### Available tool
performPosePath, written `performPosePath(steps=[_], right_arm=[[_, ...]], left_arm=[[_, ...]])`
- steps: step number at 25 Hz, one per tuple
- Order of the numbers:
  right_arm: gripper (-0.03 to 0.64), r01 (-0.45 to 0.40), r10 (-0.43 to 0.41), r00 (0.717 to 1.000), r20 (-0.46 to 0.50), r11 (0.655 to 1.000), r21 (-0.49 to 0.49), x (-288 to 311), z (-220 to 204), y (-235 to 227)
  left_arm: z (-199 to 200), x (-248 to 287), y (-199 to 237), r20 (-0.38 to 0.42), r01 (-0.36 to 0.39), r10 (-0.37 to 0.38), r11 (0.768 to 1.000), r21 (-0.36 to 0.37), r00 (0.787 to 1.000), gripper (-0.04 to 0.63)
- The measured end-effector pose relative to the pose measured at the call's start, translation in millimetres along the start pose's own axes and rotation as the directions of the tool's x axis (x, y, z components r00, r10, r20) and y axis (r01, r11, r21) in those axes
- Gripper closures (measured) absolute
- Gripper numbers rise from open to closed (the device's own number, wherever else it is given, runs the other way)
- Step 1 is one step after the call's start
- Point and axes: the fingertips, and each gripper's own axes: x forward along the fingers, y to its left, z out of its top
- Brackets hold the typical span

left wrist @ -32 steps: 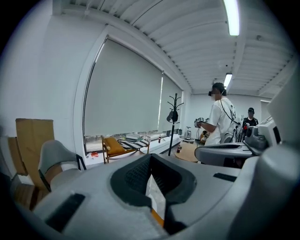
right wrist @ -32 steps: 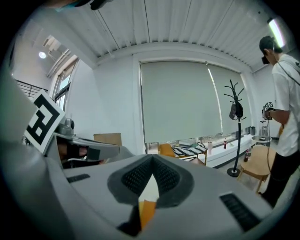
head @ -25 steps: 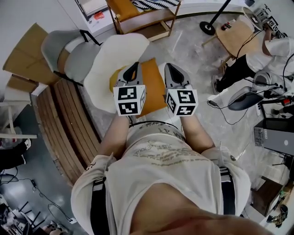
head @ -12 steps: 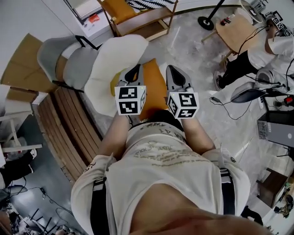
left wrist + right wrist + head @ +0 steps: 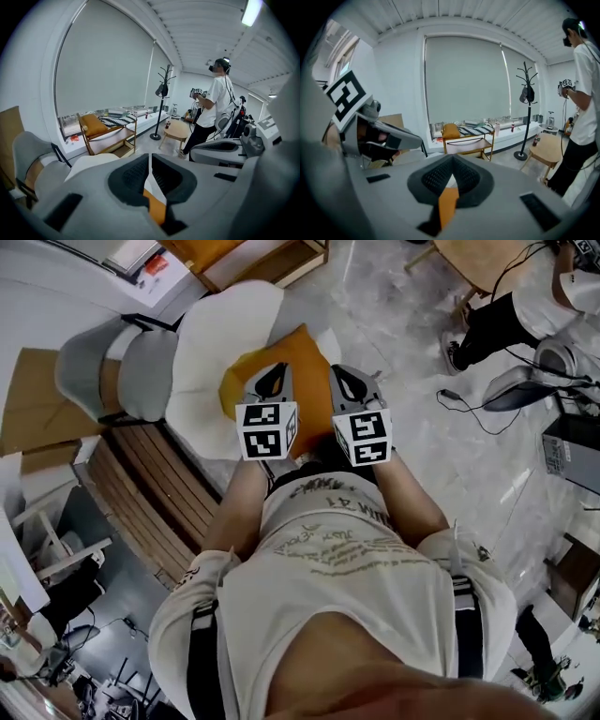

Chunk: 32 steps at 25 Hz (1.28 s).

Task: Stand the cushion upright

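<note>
An orange cushion [image 5: 305, 367] lies on the seat of a white shell chair [image 5: 211, 362], straight below and ahead of both grippers. My left gripper [image 5: 274, 376] hovers over the cushion's left part, shut with nothing between its jaws. My right gripper [image 5: 350, 383] hangs over the cushion's right edge, also shut and empty. In the left gripper view a strip of the cushion [image 5: 157, 211] shows below the closed jaws of the left gripper [image 5: 150, 171]. In the right gripper view the cushion [image 5: 447, 206] likewise shows under the right gripper [image 5: 451, 176].
A grey chair [image 5: 112, 371] stands left of the white one, beside a slatted wooden bench [image 5: 141, 493]. A person [image 5: 213, 112] stands beyond, near a round wooden table [image 5: 176, 131], a coat stand [image 5: 161, 103] and a low wooden shelf [image 5: 101, 133].
Both grippers have come down side by side toward the orange cushion, still shut. The chair and cushion now sit closer under them in the head view.
</note>
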Motion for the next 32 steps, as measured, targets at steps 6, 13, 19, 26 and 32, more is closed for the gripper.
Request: performPosePath(steps=[6, 13, 19, 26, 32], right_arm=[[0.589, 0.033, -0.02, 0.99, -0.14, 0.996, 0.086, 16.3, -71.4, -21.6], [0.586, 0.11, -0.034, 0.979, -0.2, 0.918, 0.38, 41.5, -168.7, -48.0], [0.581, 0.233, -0.09, 0.962, -0.258, 0.763, 0.603, 57.2, -262.1, -57.2], [0.489, 0.352, -0.101, 0.919, -0.382, 0.648, 0.676, 83.6, -404.4, -62.6], [0.428, 0.461, -0.048, 0.849, -0.526, 0.555, 0.692, 101.3, -538.3, -64.5]], left_arm=[[-39.0, 46.8, -0.8, -0.15, 0.026, -0.017, 0.998, 0.062, 0.989, 0.574], [-117.4, 99.1, 7.6, -0.36, 0.115, -0.054, 0.981, 0.153, 0.932, 0.572], [-187.2, 146.9, 26.7, -0.495, 0.202, -0.06, 0.95, 0.24, 0.867, 0.571], [-255.2, 226.8, 65.6, -0.566, 0.232, -0.023, 0.926, 0.299, 0.824, 0.433], [-320.6, 282.3, 95.8, -0.653, 0.29, -0.005, 0.899, 0.329, 0.757, 0.411]])
